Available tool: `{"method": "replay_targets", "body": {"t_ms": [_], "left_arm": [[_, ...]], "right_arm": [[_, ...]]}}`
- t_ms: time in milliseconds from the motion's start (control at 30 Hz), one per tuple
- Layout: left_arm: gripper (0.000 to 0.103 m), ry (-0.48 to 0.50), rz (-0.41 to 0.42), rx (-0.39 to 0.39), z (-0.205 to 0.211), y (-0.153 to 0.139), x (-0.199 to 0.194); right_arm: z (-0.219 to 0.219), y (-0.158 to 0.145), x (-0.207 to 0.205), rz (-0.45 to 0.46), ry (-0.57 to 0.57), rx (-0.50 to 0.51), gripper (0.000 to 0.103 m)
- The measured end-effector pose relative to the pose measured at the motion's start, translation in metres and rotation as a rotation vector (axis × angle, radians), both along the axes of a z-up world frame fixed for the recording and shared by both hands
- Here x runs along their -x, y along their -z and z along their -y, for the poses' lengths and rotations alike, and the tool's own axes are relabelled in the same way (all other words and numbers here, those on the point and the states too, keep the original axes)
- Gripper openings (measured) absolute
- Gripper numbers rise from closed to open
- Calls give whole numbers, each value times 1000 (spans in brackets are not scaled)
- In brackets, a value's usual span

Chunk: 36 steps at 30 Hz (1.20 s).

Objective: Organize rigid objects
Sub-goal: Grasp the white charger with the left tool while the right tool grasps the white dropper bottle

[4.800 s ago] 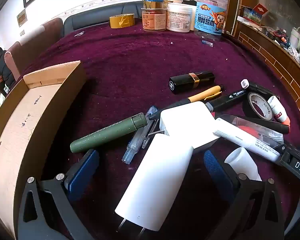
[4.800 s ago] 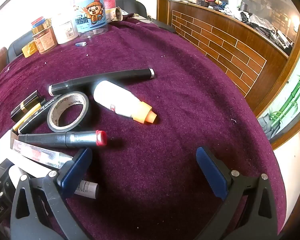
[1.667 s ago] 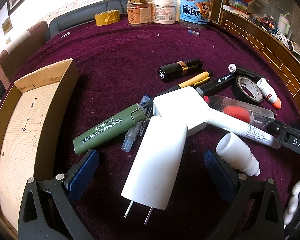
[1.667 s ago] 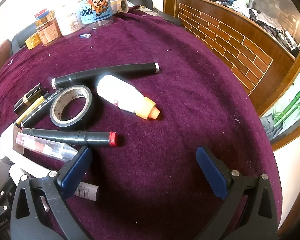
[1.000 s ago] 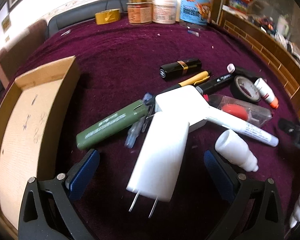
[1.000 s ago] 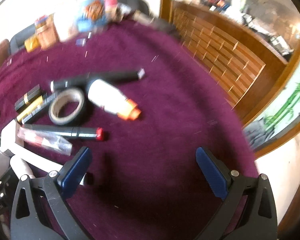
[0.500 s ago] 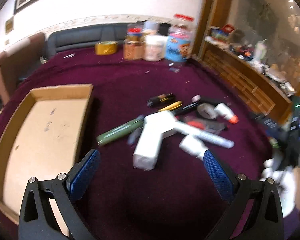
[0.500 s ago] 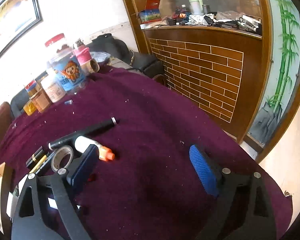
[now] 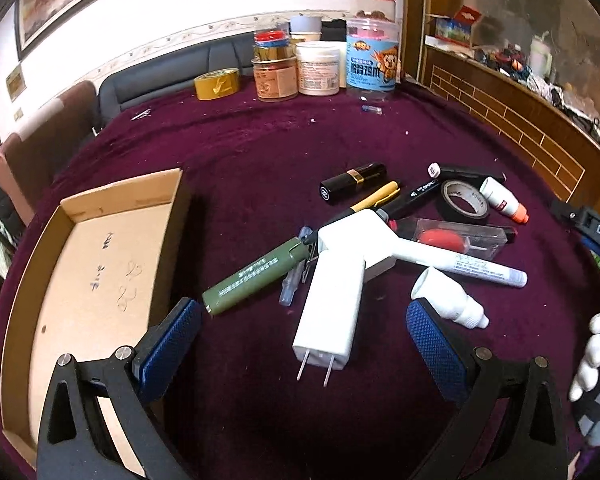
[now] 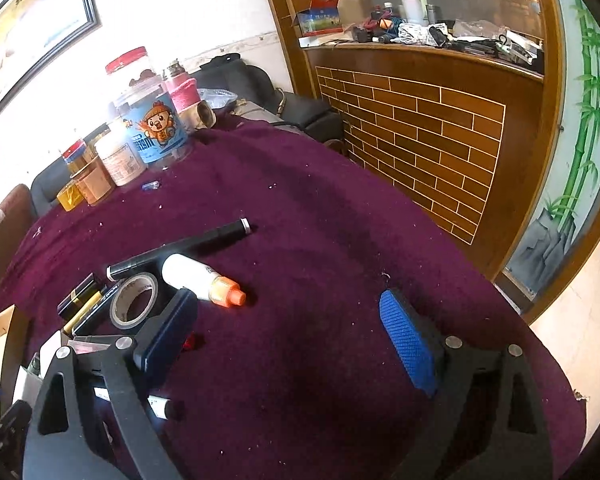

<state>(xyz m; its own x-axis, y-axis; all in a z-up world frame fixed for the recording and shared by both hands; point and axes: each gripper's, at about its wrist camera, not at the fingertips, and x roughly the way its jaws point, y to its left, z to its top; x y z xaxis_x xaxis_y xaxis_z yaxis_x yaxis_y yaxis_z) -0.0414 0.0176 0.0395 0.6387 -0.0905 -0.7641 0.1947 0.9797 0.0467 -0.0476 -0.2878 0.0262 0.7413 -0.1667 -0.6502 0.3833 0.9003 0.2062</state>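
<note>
Left tongs (image 9: 302,334) wide open, nothing between the blue pads, hanging above the table (image 9: 260,152). Right tongs (image 10: 288,326) also gaping, empty; jaws narrowed a little from full spread within the last second, nothing in between.

Landmark: white charger (image 9: 332,304), prongs toward the left camera, lying between the left pads' line of sight.
- green tube (image 9: 256,276) just left of charger, tilted, its far end by the charger's top
- white box (image 9: 356,236) touching charger's far end
- white marker (image 9: 460,262) right of charger, running out from the box
- small white bottle (image 9: 448,298) right of charger, near the right pad
- clear case with red item (image 9: 456,238) beyond the marker
- black tape roll (image 9: 464,200), orange-capped bottle (image 9: 502,200), black lipstick (image 9: 352,182), yellow pen (image 9: 374,196) farther back
- cardboard tray (image 9: 172,200) well left of charger, holds none of the objects

Right view: same tape roll (image 10: 134,300) and orange-capped bottle (image 10: 200,278) just past the left pad, long black marker (image 10: 180,246) behind them
</note>
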Motion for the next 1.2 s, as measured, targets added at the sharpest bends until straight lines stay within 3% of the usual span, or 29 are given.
{"method": "replay_targets", "body": {"t_ms": [33,133,200,267,533,600,667,733,833,967,1100,1200], "left_arm": [[100,4,-6,-2,1,2,-2],[84,22,-36,9,2,7,-7],[62,33,-59,22,3,10,-10],[57,36,-86,37,2,14,-15],[56,32,-100,34,2,22,-20],[29,40,-102,50,1,21,-18],[22,39,-104,80,-4,17,-15],[22,35,-111,132,-12,10,-10],[22,23,-108,191,-26,1,4],[23,21,-93,241,-44,-11,24],[23,19,-80,289,-57,-18,38],[23,23,-68,303,-60,-19,45]], "right_arm": [[0,1,-1,-6,0,2,93],[0,1,-2,-13,-2,3,93],[0,2,-2,-18,-3,3,93],[0,2,-3,-23,-4,3,93],[-2,5,-9,-47,-1,2,93],[-2,6,-8,-50,-1,1,93],[-2,7,-9,-56,-5,-1,93],[-3,9,-13,-70,-28,-8,93],[-6,12,-19,-109,-124,-57,93],[-36,-9,4,-65,-305,-80,93],[-95,-13,11,-120,-577,-34,93],[-135,-3,7,-178,-681,51,93]]}}
